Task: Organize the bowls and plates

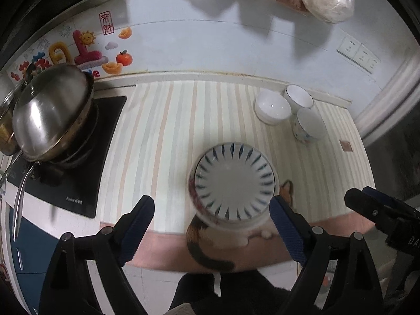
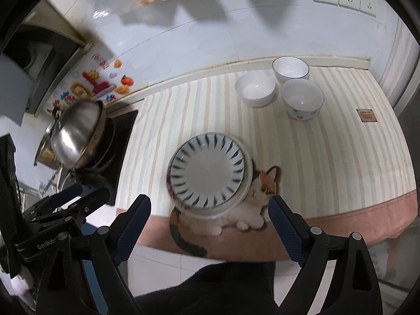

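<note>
Near the mat's (image 2: 341,157) front edge: plate stack (image 2: 210,170) (blue-dashed rims) sitting; three bowls (image 2: 302,98) grouping rearward. Left gripper (image 1: 211,215) and right gripper (image 2: 210,214) hovering wide-open, holding nothing.

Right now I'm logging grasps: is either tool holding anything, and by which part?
Nothing is held. The left tool and right tool are both open, short of the plates on the mat.

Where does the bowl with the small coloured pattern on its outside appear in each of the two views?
Left wrist view: patterned bowl at right of centre, nearest of three bowls.
Right wrist view: patterned bowl at upper right, again nearest of the three.
Shared landmark: blue-striped plate on the striped mat.
</note>
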A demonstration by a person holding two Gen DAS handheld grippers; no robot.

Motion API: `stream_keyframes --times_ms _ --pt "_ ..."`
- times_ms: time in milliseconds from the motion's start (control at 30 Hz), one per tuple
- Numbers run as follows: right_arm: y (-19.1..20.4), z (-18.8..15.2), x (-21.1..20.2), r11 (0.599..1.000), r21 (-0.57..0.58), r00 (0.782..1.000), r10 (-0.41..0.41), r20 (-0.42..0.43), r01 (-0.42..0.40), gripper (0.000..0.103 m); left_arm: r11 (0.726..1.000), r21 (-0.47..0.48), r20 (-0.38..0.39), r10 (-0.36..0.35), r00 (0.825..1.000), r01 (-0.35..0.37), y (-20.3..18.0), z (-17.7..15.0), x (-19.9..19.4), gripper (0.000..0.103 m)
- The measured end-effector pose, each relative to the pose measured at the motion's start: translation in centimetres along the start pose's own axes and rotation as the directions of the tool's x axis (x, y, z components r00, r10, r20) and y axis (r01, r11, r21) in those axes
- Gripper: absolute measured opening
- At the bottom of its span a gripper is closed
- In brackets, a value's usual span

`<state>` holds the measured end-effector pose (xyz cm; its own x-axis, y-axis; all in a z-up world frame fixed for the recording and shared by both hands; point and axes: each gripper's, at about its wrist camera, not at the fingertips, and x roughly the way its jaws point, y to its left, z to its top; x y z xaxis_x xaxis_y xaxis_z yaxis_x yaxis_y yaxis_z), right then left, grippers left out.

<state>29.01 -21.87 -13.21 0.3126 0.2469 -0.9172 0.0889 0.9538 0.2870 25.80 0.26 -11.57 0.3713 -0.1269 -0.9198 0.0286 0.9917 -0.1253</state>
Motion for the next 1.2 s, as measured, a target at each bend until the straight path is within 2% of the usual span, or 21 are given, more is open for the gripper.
stream_keyframes --times_ms 167,300,400,500,533,600,667,767,900,1000,1067,1100,1133,1200 --pt "-4.4 4.5 2.4 0.995 0.073 0.997 0.071 0.002 -0.071 0.093 1.000 -0.007 0.006 -0.001 1.000 0.001 -2.3 4.1 3.4 0.090" --pt "-8.5 10.3 5.2 0.988 0.108 0.994 0.107 0.015 -0.108 0.093 1.000 -0.012 -0.012 -0.002 1.000 0.002 -4.1 8.7 7.3 0.090" --pt "-10.8 14.5 7.6 0.990 0.103 0.995 0.098 0.022 -0.100 0.093 0.999 -0.032 -0.040 -0.011 0.999 0.009 -5.0 12.1 11.0 0.090" --pt "-13.2 19.4 12.2 0.990 0.095 0.994 0.109 -0.031 -0.105 0.093 0.998 -0.053 -0.093 -0.021 0.995 0.016 -5.8 15.2 15.6 0.090" --pt "-13.9 20.5 13.6 0.990 0.094 0.992 0.112 -0.050 -0.107 0.092 0.998 -0.062 -0.117 -0.032 0.993 0.025 -6.1 16.2 17.3 0.085" --pt "-15.1 22.9 16.7 0.990 0.093 0.988 0.116 -0.099 -0.107 0.087 0.997 -0.074 -0.158 -0.046 0.986 0.035 -6.5 17.5 20.1 0.081" --pt "-16.0 24.6 19.3 0.991 0.090 0.982 0.116 -0.148 -0.103 0.073 0.995 -0.094 -0.198 -0.062 0.978 0.044 -6.7 18.4 22.8 0.071" --pt "-17.0 26.3 23.0 0.992 0.076 0.969 0.111 -0.220 -0.096 0.062 0.992 -0.115 -0.247 -0.081 0.966 0.053 -7.0 19.3 26.3 0.065" --pt "-17.6 27.3 26.6 0.998 0.028 0.954 0.068 -0.291 -0.063 0.055 0.992 -0.111 -0.306 -0.088 0.948 0.056 -7.9 19.7 30.1 0.060" --pt "-17.7 27.3 28.6 1.000 -0.005 0.942 0.020 -0.335 -0.023 0.048 0.993 -0.101 -0.356 -0.095 0.930 0.063 -8.5 19.7 32.7 0.046" --pt "-17.6 27.1 29.5 1.000 -0.018 0.935 0.007 -0.354 -0.014 0.036 0.992 -0.098 -0.382 -0.106 0.918 0.074 -8.9 19.6 34.1 0.027" --pt "-17.5 27.2 30.1 0.999 -0.036 0.931 -0.012 -0.364 -0.001 0.034 0.992 -0.100 -0.388 -0.109 0.915 0.076 -9.0 19.6 34.5 0.023" --pt "-17.4 27.1 30.5 0.999 -0.044 0.929 -0.020 -0.370 0.004 0.029 0.991 -0.102 -0.389 -0.116 0.914 0.083 -9.2 19.5 34.8 0.018" --pt "-17.2 27.0 31.8 0.996 -0.083 0.916 -0.055 -0.398 0.024 0.017 0.993 -0.093 -0.375 -0.102 0.921 0.072 -9.4 19.4 34.9 0.015"
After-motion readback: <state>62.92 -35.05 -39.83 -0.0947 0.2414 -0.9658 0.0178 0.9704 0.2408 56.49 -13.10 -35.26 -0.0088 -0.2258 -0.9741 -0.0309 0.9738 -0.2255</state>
